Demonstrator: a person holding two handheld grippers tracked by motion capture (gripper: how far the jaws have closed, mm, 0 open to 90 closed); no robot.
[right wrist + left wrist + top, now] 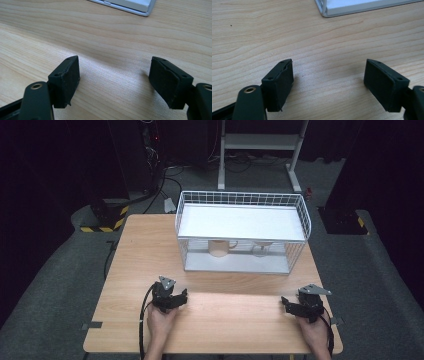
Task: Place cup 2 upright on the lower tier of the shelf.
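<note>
Nearest the lens, your two hands rest on the front edge of the wooden table [140, 250], each holding its tool low over the boards. Your left gripper [179, 296] sits at the left, jaws apart with nothing but bare wood grain between them; its left pad [280, 85] shows clean and unloaded. Across the table your right gripper [286, 303] mirrors it: jaws apart, nothing held, bare wood under the pads [65, 81].

Ahead of you, towards the far side, stands the white wire rack [242, 232], its top tray bare. Underneath, on the lower shelf, sit the things you would go for: a beige mug [218, 248] at the left with its handle pointing right, and a clear glass vessel [261, 248] just right of it, too faint to name exactly.

My read: this is the approach, nothing gripped yet. Take the mug with the left tool, since it lies on that side. Go in level through the open front, under the tray, and keep the jaws wide until they straddle the wall. The top tray overhangs, so stay low. Mind the glass; it is near.
</note>
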